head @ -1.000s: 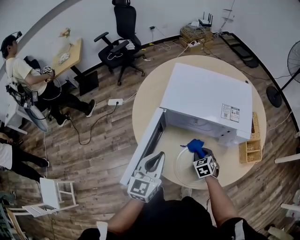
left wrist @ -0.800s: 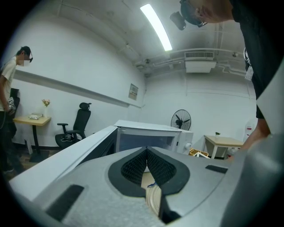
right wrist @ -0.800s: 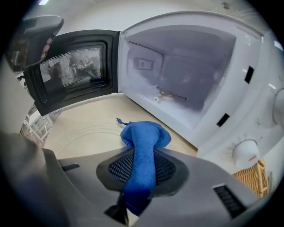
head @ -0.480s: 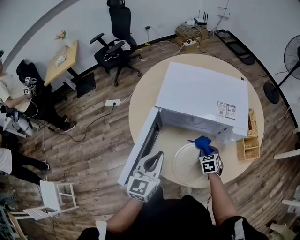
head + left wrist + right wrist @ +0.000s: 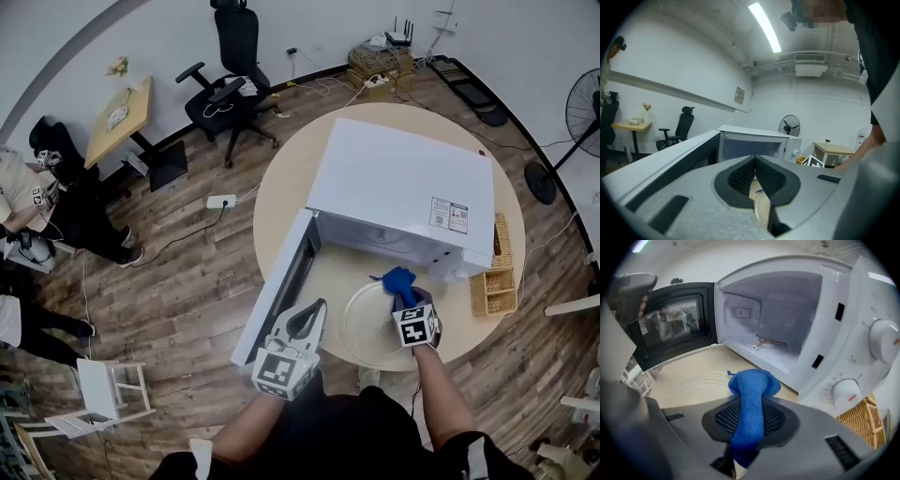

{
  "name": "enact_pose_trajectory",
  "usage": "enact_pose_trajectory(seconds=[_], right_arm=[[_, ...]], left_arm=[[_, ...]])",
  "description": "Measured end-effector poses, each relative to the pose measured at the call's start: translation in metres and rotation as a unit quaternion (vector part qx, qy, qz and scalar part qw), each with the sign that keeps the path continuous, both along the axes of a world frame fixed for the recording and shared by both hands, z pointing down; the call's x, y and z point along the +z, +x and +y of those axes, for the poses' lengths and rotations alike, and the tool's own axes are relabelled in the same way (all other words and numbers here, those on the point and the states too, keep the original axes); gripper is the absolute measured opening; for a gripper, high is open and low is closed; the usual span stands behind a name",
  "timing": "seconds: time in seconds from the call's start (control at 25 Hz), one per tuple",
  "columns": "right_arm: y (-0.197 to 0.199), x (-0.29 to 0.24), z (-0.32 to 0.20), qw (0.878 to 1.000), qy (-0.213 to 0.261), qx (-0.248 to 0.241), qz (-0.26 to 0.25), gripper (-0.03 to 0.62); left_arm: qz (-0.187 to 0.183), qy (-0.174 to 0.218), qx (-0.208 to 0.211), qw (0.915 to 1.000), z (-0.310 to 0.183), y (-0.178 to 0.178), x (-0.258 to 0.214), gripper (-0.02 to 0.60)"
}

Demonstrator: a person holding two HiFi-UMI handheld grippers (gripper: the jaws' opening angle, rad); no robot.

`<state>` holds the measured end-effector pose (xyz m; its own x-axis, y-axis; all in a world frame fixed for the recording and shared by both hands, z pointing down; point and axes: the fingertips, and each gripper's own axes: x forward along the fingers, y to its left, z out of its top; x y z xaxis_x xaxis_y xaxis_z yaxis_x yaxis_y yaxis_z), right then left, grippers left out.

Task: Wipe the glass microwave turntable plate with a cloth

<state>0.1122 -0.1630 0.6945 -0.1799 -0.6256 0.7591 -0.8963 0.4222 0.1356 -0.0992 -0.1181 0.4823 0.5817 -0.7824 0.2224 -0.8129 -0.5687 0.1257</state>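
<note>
Wooden flooring surrounds the round table [image 5: 281, 187], on which the white microwave [image 5: 403, 183] is set with its door [image 5: 277, 286] swung open. Since 1 second ago the right gripper [image 5: 405, 298], clenched on the blue cloth [image 5: 398, 279], has been shifted slightly toward the far right rim of the glass turntable plate [image 5: 361, 328]. Wiping is therefore judged under way, with most of the glass left. The plate lies below and left of that claw. The left gripper [image 5: 309, 319] is held pressed together and empty, beside the door. Forward strokes are limited by the microwave front close ahead, and a wicker basket [image 5: 494, 291] stands to the right.
</note>
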Motion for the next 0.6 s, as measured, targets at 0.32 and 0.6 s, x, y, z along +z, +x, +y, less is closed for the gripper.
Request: enact_pose_trajectory(seconds=[0.32,0.6], right_arm=[[-0.073,-0.035,0.018,0.994,0.019,-0.061,-0.092,0.084],[-0.123,-0.019,0.051,0.985,-0.020,-0.133,-0.108,0.084]], left_arm=[[0.005,-0.006,-0.008,0.9999,0.003,-0.003,0.004,0.006],[-0.003,-0.004,-0.011,0.9999,0.004,-0.008,0.006,0.006]])
